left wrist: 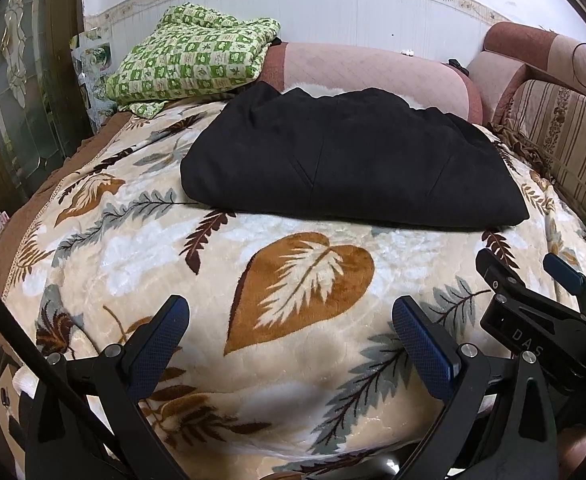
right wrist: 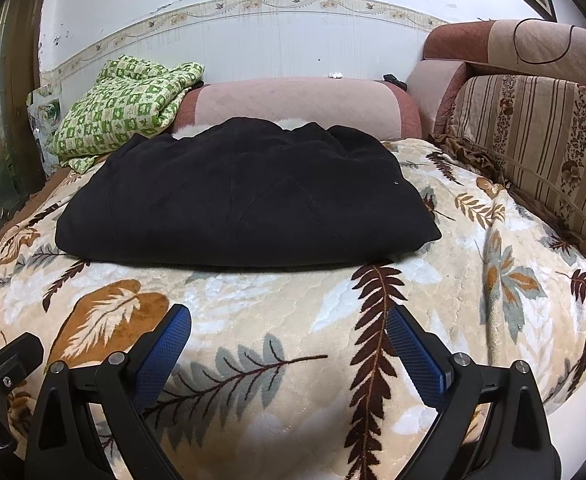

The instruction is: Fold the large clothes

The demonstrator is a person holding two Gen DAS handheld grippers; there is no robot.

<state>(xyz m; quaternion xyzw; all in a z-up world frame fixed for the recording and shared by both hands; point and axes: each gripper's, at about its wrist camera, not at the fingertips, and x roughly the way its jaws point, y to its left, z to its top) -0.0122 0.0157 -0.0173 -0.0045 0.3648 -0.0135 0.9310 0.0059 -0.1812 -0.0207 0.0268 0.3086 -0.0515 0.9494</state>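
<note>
A black garment (left wrist: pixel 349 160) (right wrist: pixel 245 196) lies folded into a thick rectangle on a leaf-patterned blanket (left wrist: pixel 293 272) (right wrist: pixel 285 312). A bit of white lining shows at its far edge. My left gripper (left wrist: pixel 291 320) hovers open over the blanket, well short of the garment's near edge, with nothing between its blue pads. My right gripper (right wrist: pixel 289 328) is open too, a little nearer the garment, holding nothing. In the left wrist view the right gripper's body (left wrist: pixel 533 308) shows at the right edge.
A green checked quilt (left wrist: pixel 189 56) (right wrist: pixel 125 108) is heaped at the back left. A pink bolster (left wrist: pixel 373 72) (right wrist: pixel 293 100) lies behind the garment. A striped sofa back (left wrist: pixel 565 136) (right wrist: pixel 533 144) bounds the right side. A glass door (left wrist: pixel 17 80) stands on the left.
</note>
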